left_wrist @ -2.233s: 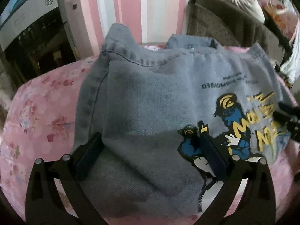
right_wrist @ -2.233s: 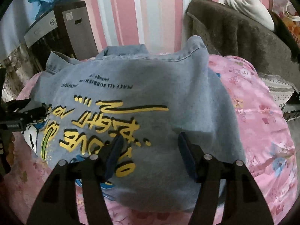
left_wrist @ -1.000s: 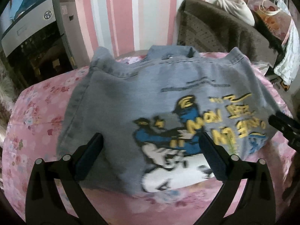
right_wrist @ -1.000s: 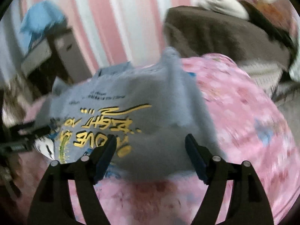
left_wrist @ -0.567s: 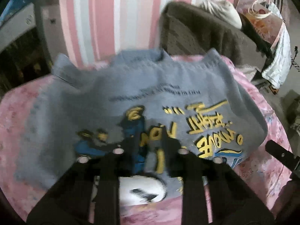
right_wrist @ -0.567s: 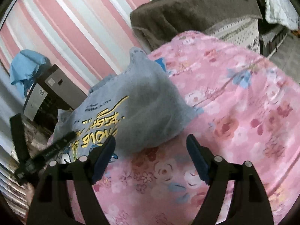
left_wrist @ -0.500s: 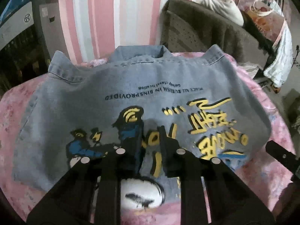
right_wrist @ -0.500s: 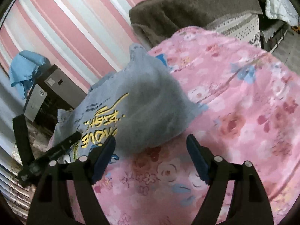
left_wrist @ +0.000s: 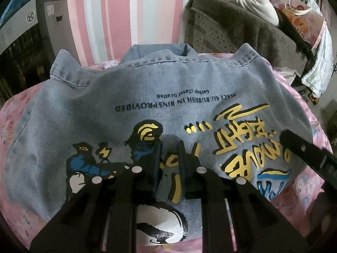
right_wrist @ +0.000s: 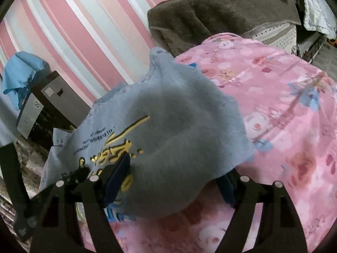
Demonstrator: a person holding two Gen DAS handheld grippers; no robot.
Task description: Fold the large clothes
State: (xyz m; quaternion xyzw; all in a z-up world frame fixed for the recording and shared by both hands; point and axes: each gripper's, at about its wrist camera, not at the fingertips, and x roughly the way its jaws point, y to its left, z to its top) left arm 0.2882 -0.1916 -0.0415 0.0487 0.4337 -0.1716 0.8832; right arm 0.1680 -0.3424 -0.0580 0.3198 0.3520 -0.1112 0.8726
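Your folded light-blue denim jacket with the yellow lettering and cartoon print (left_wrist: 168,109) lies on the pink floral bedspread (right_wrist: 284,109). Its long axis runs left to right in your left wrist view; the collar edge points away from you toward the wall, and the print reads upside down from your side.

Your left tongs (left_wrist: 169,158) sit over the middle of the print, nearly closed with only a narrow gap between the pads; you cannot tell from this view whether any cloth is pinched. Your right tongs (right_wrist: 168,181) are spread wide at the jacket's near right corner, one pad lying on the yellow lettering, the other at the cloth's edge, gripping nothing.

Behind the bed runs a pink, white and pale-green striped wall (left_wrist: 118,14). A brown plush-covered seat (left_wrist: 238,31) stands to the right of the jacket with a cream bundle (left_wrist: 257,6) on top. A dark cabinet (right_wrist: 48,109) stands at the left, a blue cloth (right_wrist: 21,73) draped above it.
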